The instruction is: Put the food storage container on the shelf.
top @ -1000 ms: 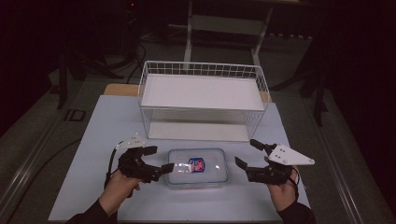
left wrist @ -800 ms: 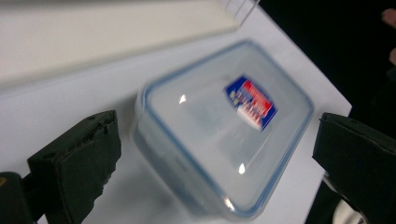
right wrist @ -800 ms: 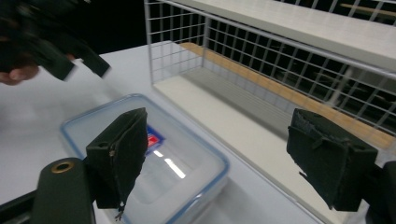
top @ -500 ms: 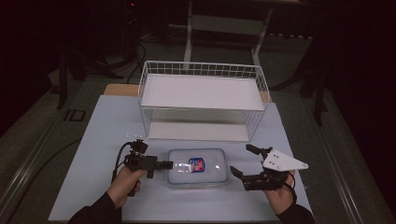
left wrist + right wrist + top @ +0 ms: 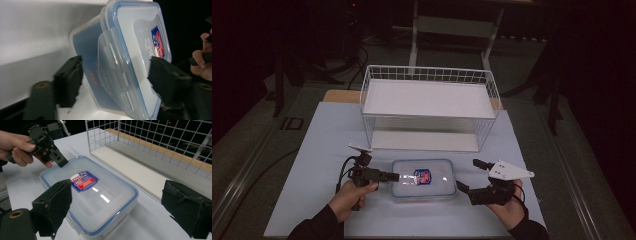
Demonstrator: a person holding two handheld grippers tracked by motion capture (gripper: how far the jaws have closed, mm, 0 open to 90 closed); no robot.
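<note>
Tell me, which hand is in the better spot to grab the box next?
Left, most likely. The left gripper already has its jaws on either side of the box end, by the clip, and they have just been closing. The right gripper is open, beside the other end without touching.

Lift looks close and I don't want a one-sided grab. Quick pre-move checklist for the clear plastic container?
1. Clear plastic container with blue-rimmed lid flat on the white table: ok.
2. Lid seated, side latch down: ok as far as the left gripper view shows; other latches cannot tell.
3. Left gripper straddles the container's end, jaws have just been closing: ok; pad contact cannot tell.
4. Right gripper engaged: not ok, jaws wide open, no pad touching.
5. White wire basket free to receive it: ok.
6. Cables off the container: ok in the high view.
</note>
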